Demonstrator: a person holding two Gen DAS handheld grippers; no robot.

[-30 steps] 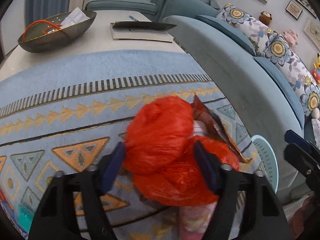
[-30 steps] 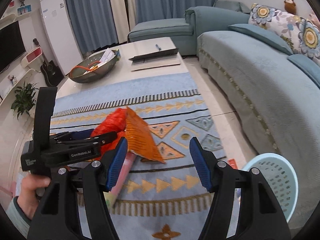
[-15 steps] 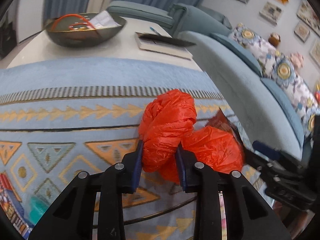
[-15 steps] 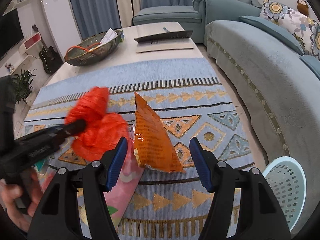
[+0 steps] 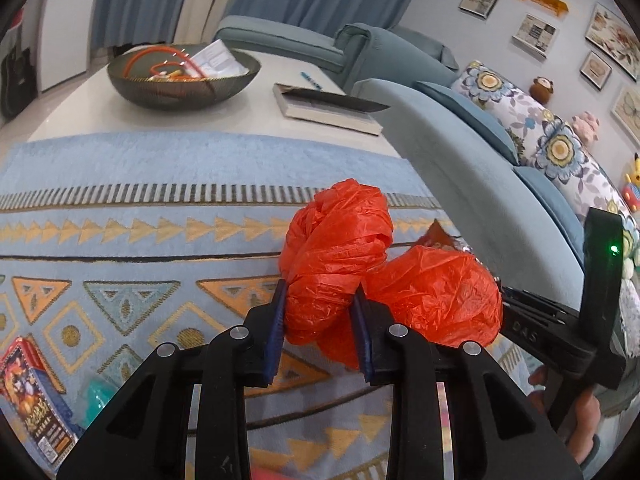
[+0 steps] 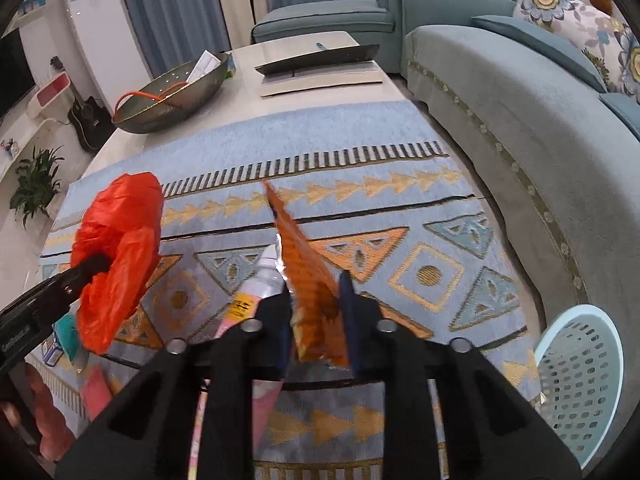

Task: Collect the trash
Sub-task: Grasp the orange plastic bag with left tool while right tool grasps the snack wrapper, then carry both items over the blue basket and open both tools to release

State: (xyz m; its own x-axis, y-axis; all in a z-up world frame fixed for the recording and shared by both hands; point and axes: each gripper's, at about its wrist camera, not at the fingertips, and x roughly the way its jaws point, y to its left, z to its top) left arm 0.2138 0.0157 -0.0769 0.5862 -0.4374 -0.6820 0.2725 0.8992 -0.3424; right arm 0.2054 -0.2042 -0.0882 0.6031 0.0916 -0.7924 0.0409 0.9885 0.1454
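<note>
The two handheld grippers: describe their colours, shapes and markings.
Both are matt black plastic. The left gripper and right gripper each have two angular, cut-out fingers with round silver pivot bolts and dark blue pads. Seen from the left wrist camera, the right gripper's body carries embossed lettering, too blurred to read, and an upright black post with a lit green light.

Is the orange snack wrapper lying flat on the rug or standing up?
Standing up: the orange snack wrapper rises on edge, clamped in the right gripper.

Patterned blue cloth (image 6: 320,136) over table, bowl (image 6: 172,96), book (image 6: 320,76), small box (image 5: 32,396), pink packet (image 6: 256,404)
</note>
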